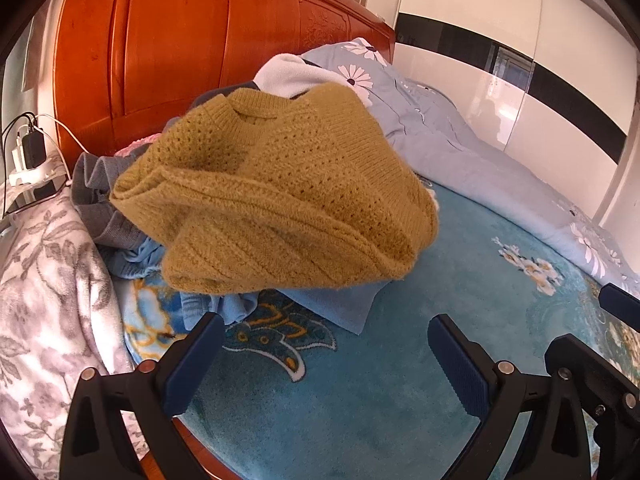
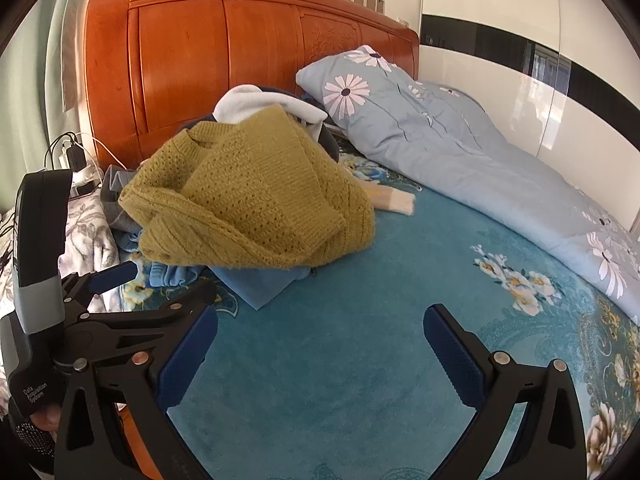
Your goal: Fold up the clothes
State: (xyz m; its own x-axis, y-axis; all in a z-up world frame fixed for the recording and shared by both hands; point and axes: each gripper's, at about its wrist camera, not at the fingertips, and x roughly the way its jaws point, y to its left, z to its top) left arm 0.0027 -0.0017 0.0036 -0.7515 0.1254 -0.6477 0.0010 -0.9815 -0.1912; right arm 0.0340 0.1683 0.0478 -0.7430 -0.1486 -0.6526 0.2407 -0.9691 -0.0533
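Note:
A mustard-yellow knit sweater [image 1: 280,196] lies crumpled on top of a pile of clothes on the bed; it also shows in the right wrist view [image 2: 256,196]. Under it lie a light blue garment [image 1: 340,304], a grey garment [image 1: 100,188] and a white one [image 1: 288,72]. My left gripper [image 1: 326,330] is open and empty, just short of the pile over the teal bedspread [image 1: 360,400]. My right gripper [image 2: 320,322] is open and empty, to the right of the left gripper, whose body shows at its left [image 2: 112,280].
A blue floral quilt [image 2: 460,160] and pillow [image 2: 352,84] run along the right side of the bed. An orange wooden headboard [image 2: 220,52] stands behind the pile. A grey floral blanket [image 1: 44,288] lies at the left. Chargers and cables [image 1: 32,148] sit on a bedside stand.

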